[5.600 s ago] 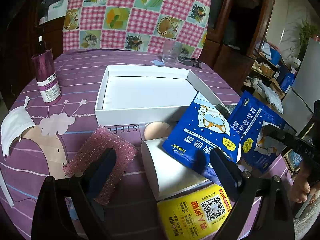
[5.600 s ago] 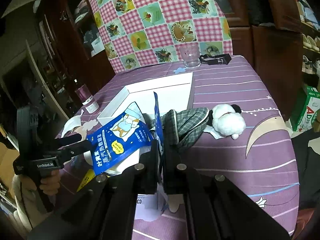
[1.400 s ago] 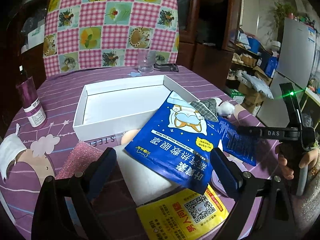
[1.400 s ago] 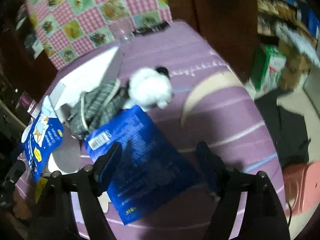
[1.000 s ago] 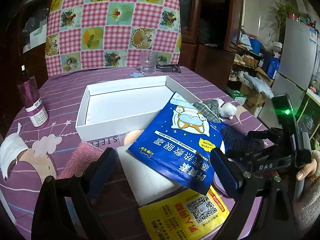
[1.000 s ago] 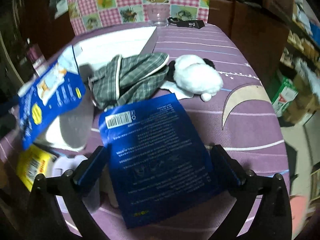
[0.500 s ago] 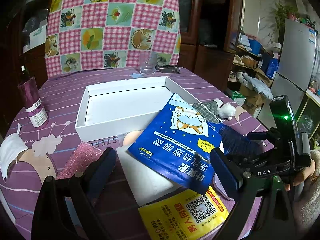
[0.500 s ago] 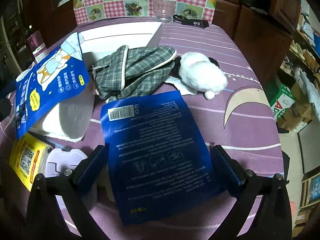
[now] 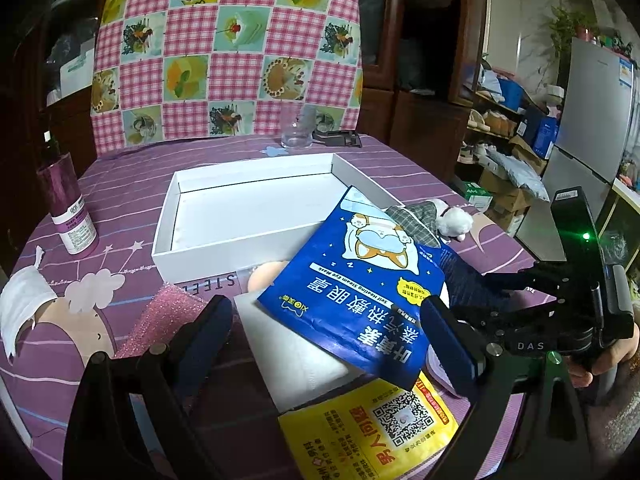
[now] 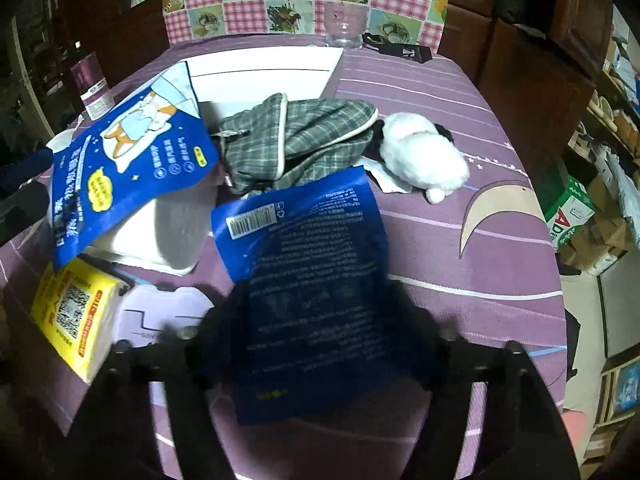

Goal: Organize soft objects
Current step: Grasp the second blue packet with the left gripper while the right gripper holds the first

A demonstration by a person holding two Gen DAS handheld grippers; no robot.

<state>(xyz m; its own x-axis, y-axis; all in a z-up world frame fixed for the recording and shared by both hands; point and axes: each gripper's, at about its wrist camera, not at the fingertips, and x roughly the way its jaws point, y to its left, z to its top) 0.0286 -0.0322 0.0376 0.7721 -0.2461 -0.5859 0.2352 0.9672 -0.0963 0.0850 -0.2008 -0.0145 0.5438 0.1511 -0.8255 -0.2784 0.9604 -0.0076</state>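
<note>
A white open box point(image 9: 256, 216) lies on the purple table. A blue eye-mask pouch point(image 9: 360, 288) leans on a white folded cloth point(image 9: 296, 348) in front of my open, empty left gripper point(image 9: 324, 340). A second blue pouch point(image 10: 316, 264) lies face down between the fingers of my open right gripper point(image 10: 316, 340). Behind it lie a grey plaid pouch point(image 10: 296, 136) and a white plush toy point(image 10: 424, 160). A pink sponge point(image 9: 160, 320) and a beige puff point(image 9: 264, 276) lie near the box. The right gripper point(image 9: 500, 304) also shows in the left wrist view.
A yellow tissue pack point(image 9: 372, 428), a purple bottle point(image 9: 68, 208), a white face mask point(image 9: 20, 308), a glass point(image 9: 296, 132) and a black clip point(image 9: 336, 138) are on the table. A lilac case point(image 10: 160, 316) lies by the tissues. The table edge point(image 10: 552, 264) is at right.
The right gripper released the second blue pouch earlier; it now lies flat, and the gripper has lowered over it. The left gripper has barely moved.
</note>
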